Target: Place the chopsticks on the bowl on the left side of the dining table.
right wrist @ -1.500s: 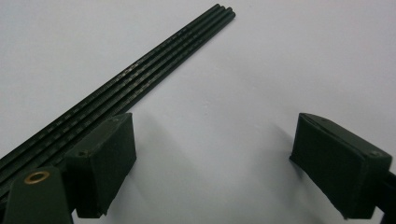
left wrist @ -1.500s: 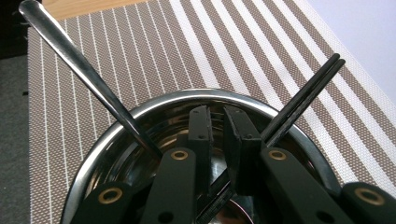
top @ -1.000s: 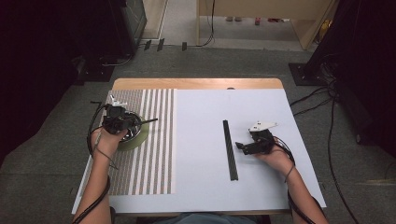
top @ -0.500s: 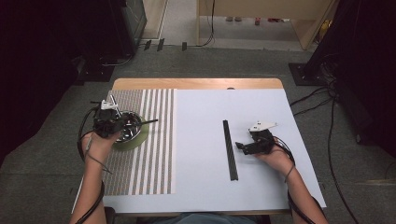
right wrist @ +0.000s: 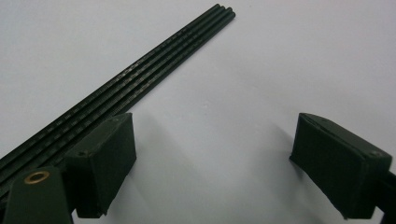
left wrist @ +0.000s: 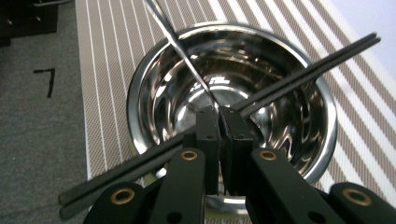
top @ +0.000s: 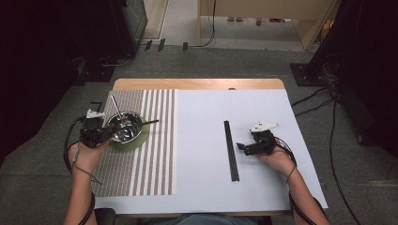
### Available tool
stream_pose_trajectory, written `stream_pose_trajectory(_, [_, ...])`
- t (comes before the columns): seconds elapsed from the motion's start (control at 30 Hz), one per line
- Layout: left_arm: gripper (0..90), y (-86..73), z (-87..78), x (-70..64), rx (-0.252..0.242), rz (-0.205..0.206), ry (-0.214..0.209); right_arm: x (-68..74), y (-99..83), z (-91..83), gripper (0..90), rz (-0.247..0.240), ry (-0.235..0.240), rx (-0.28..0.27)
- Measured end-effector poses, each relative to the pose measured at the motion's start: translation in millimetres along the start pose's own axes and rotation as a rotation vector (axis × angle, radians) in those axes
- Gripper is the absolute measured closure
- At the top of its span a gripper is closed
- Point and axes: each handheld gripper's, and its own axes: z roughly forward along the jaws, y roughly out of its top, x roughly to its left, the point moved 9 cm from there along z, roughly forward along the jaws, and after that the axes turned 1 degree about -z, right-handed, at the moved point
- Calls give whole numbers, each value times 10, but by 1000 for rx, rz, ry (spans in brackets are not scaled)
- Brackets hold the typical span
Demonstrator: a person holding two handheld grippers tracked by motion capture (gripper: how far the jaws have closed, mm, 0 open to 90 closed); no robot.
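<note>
Left gripper (left wrist: pixel 218 112) clamped on black chopsticks (left wrist: pixel 303 67) over steel bowl (left wrist: pixel 322 140).
Right gripper (right wrist: pixel 212 154) stood apart beside the chopstick bundle (right wrist: pixel 154 58) on white sheet (right wrist: pixel 280 56).

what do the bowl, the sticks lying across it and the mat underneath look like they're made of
The round shiny metal bowl looks like polished stainless steel: mirror reflections inside. The black chopsticks across its rim look like matte plastic or lacquered wood; which one is unclear. The striped beige-and-white placemat looks like woven vinyl or fabric, with visible weave texture.

Left gripper (left wrist: pixel 219 116) hides the chopsticks' (left wrist: pixel 299 74) middle.
</note>
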Motion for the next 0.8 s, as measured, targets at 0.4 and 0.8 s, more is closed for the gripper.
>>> stream_pose_trajectory(0.4, [877,-86,29,100,18,-15,20,0,0,0,133,0,0,0])
stream_pose_trajectory(0.8, [829,-67,33,83,8,-27,9,0,0,0,133,0,0,0])
